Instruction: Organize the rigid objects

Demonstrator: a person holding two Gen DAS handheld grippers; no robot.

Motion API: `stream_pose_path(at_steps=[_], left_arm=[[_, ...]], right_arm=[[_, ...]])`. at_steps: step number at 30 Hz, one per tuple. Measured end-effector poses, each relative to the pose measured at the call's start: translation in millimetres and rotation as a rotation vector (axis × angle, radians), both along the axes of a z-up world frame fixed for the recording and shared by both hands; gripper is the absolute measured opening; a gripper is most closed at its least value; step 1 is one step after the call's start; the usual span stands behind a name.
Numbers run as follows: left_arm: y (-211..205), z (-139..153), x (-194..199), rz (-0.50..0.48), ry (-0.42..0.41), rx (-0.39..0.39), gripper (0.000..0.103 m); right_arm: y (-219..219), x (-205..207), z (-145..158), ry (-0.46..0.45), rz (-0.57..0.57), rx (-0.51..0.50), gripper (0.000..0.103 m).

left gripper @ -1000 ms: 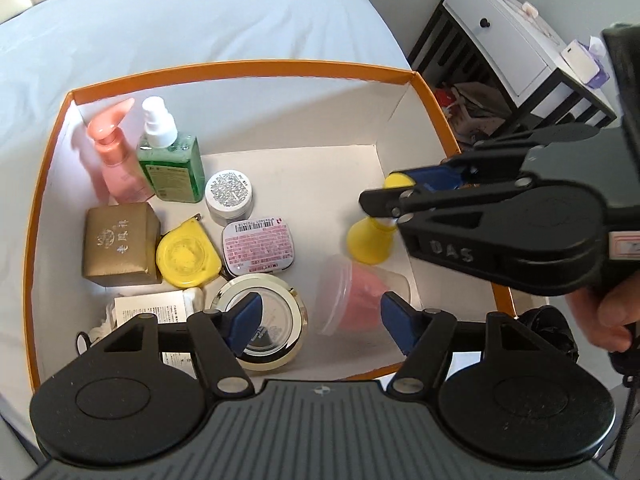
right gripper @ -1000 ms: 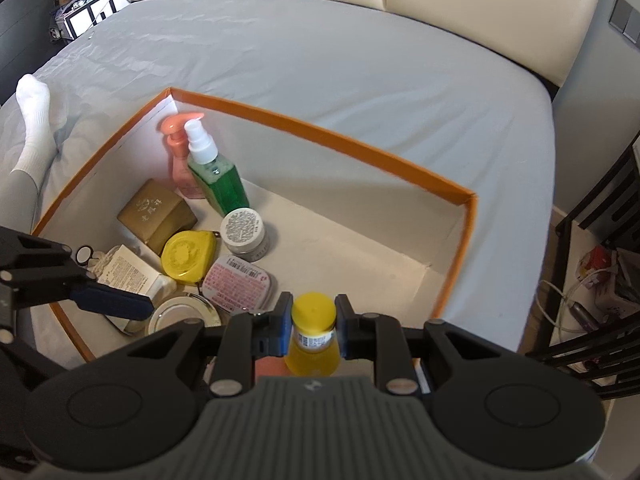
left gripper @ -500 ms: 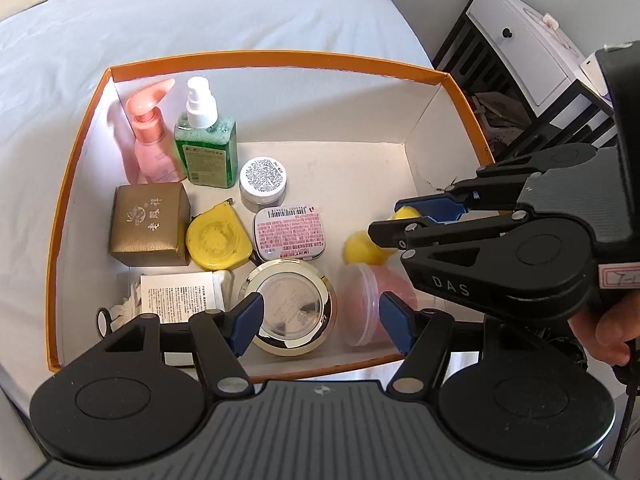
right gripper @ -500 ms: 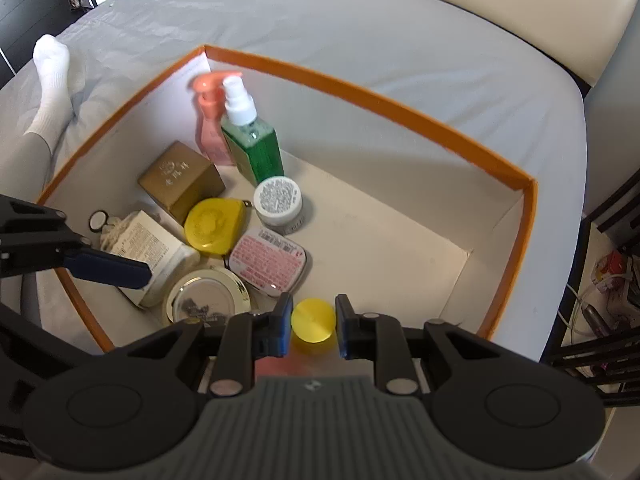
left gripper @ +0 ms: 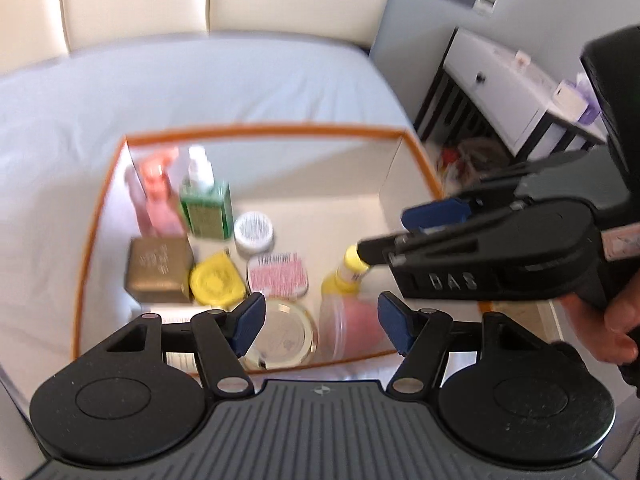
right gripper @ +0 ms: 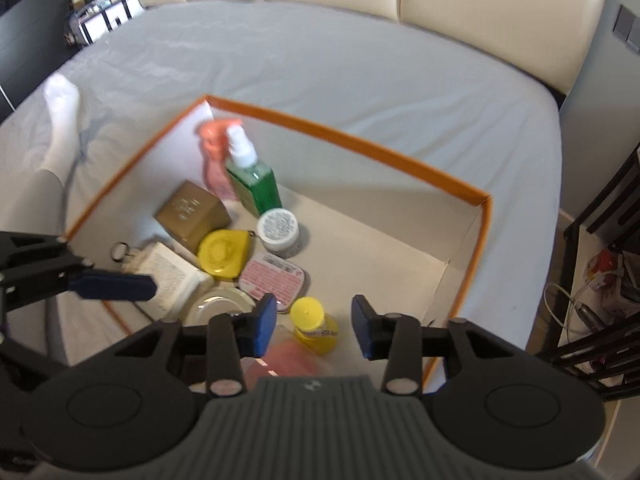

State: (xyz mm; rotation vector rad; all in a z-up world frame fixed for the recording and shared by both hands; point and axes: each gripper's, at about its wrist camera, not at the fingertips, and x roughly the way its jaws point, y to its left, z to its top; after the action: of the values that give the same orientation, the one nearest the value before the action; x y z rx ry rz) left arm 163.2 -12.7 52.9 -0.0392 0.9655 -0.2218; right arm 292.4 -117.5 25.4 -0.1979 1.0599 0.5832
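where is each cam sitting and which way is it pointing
Left wrist: rides the left gripper, looking down over the near rim into the orange-edged box; right gripper and the person's hand enter from the right.
Right wrist: rides the right gripper, looking down over the yellow bottle; the left gripper's finger enters from the left.
Shared: box, yellow bottle, green bottle.

yellow bottle [right gripper: 313, 327], upright, inside orange-rimmed box [right gripper: 478, 240]
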Motion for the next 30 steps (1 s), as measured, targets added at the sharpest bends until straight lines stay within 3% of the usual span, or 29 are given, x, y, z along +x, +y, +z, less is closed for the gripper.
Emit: stream_pose_path(at_steps=[6,12,17,19,25,30], left_arm=[[-16.7,29.6,-23.7,0.006,-0.194,0.111,0.075],[-10.8,44.8,-42.2,0.112,-0.293,0.126,0.076],[-2.7,48.8,-57.6,0.178,-0.326,0.133,0.077],[-1.1,49.3,-66.0,0.187,-0.342,0.128,0.086],[-5.6,42.3,-95.7,0.200,-0.390,0.159,0.094],[-4.4,26.7,-110.8,0.244,-0.355,0.088,0.100]], right_arm=[[-22.5,-33.9,44.0,-0.151,-0.047,0.046,0.053],[-50.9,-63.6,73.4,-0.212,-0.116,0.101,0.062],[-58.0,-90.9,82.6,-0.214,-0.117,0.104,0.068],[-60.8,-100.5,84.1,-0.188,-0.120,0.127,0.069],[-71.6,-130.9,77.3,-0.149,-0.188,0.163,0.077],[-78.6,-152.2,67.3,-0.133,-0.253,0.175,0.082]])
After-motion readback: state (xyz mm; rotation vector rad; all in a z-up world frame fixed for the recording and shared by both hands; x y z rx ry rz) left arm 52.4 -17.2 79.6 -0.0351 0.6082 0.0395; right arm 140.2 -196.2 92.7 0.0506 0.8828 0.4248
